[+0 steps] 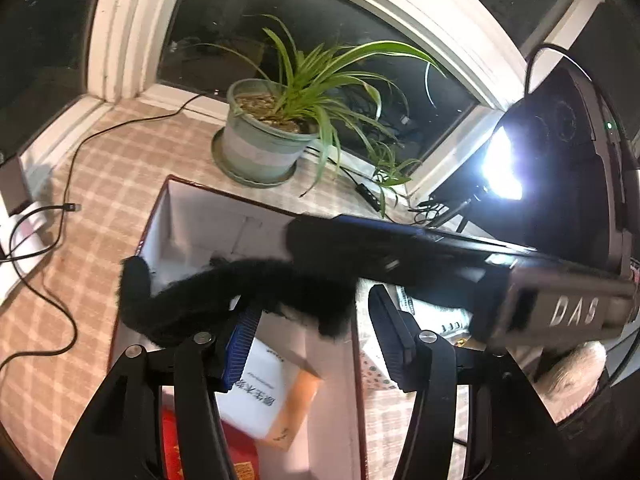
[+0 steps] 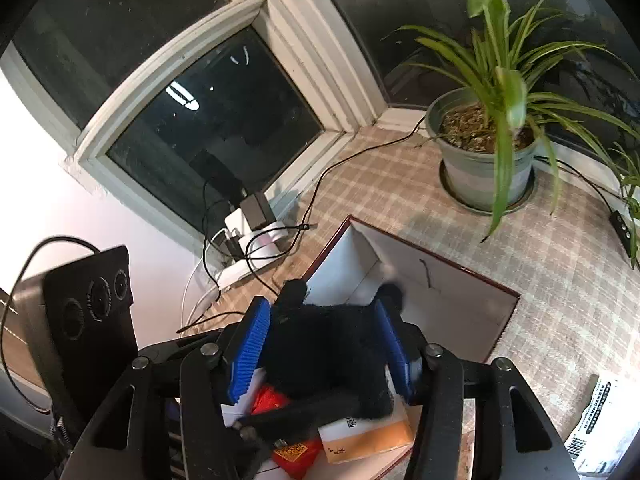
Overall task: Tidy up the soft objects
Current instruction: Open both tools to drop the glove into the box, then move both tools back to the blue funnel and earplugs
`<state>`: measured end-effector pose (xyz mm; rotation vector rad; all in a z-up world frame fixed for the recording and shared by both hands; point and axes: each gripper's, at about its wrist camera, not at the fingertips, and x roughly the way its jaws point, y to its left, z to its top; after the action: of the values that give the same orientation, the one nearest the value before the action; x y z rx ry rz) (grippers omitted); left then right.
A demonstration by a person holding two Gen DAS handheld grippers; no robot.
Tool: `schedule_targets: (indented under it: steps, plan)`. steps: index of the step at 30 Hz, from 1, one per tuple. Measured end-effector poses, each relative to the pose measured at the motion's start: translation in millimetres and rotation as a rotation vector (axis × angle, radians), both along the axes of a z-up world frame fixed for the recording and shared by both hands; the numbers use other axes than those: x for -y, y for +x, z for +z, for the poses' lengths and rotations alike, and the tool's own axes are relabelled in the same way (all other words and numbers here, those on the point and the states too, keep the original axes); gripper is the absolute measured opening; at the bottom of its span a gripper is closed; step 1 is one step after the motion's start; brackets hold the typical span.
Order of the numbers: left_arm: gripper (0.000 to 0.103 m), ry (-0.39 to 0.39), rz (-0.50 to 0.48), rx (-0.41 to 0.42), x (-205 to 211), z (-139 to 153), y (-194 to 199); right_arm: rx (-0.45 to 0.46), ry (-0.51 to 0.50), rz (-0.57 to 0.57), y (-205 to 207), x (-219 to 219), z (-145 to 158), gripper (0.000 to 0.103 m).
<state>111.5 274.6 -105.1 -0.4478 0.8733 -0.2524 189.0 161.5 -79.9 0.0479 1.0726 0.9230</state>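
A black furry soft toy (image 2: pixel 324 356) hangs over an open white-lined box with a dark red rim (image 2: pixel 440 268). My right gripper (image 2: pixel 320 354) is shut on the toy's body, blue pads on both sides. In the left wrist view the toy (image 1: pixel 240 292) stretches across the box (image 1: pixel 200 216), held by the right gripper's black body coming in from the right. My left gripper (image 1: pixel 316 336) is open; the toy's fur drapes in front of its left pad (image 1: pixel 240 344). The box holds a white-and-orange carton (image 2: pixel 368 436) and red packets (image 2: pixel 296 454).
A potted spider plant (image 1: pixel 264 136) stands behind the box on the checked cloth by the window. Black cables and a white power strip (image 2: pixel 248 248) lie at the left. A black device with a bright lamp (image 1: pixel 504 168) is at the right.
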Motion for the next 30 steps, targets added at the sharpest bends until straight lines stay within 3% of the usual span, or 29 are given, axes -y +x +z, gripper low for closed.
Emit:
schedule_targets:
  steps: [2,5,16,30]
  plan:
    - [0.062,-0.007,0.011,-0.016,-3.9,-2.1,0.6,0.004,0.004,-0.010,1.3,4.3,1.3,0.056]
    - [0.063,-0.030,0.033,-0.021,-9.4,-0.1,0.5,0.004,0.012,-0.031,3.1,13.7,3.3,0.056]
    - [0.063,0.081,0.004,0.064,25.4,30.0,-21.4,0.011,0.048,-0.078,-5.1,69.4,15.1,0.056]
    - [0.063,0.089,-0.080,0.162,117.6,42.7,-66.0,0.129,-0.019,-0.188,-66.6,230.2,31.8,0.060]
